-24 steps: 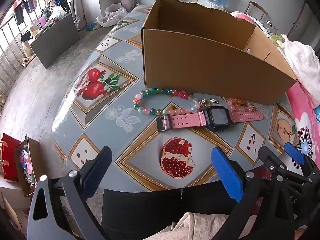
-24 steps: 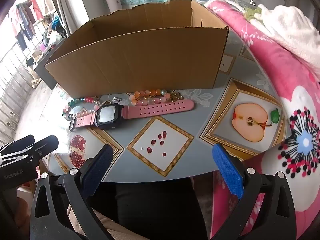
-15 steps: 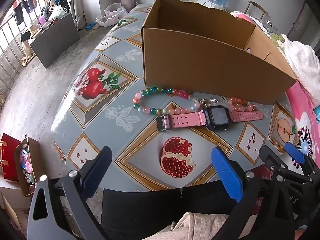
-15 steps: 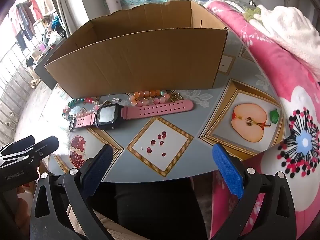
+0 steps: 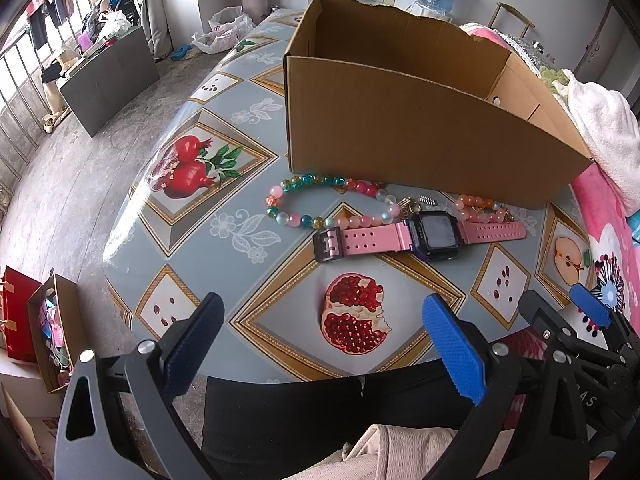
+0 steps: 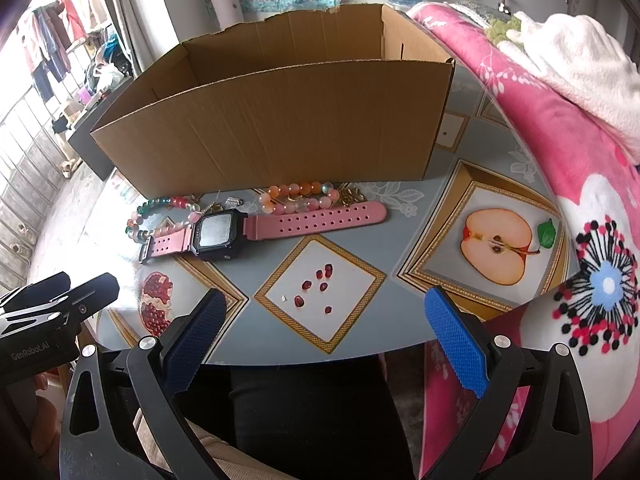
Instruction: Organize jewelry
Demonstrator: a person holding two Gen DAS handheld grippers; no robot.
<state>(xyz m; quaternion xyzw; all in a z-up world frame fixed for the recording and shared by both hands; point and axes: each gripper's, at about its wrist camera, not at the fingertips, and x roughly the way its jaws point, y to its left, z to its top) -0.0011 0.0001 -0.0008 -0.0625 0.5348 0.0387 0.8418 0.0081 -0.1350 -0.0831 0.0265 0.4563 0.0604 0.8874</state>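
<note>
A pink-strapped watch (image 5: 424,236) lies flat near the tabletop's (image 5: 224,248) middle, a multicoloured bead bracelet (image 5: 320,204) touching its buckle end and an orange-pink bead bracelet (image 6: 298,198) just behind its long strap. All three sit along the front wall of an open cardboard box (image 6: 280,128). At the near edge, the left gripper (image 5: 320,344) and right gripper (image 6: 322,334) hover wide open, holding nothing.
</note>
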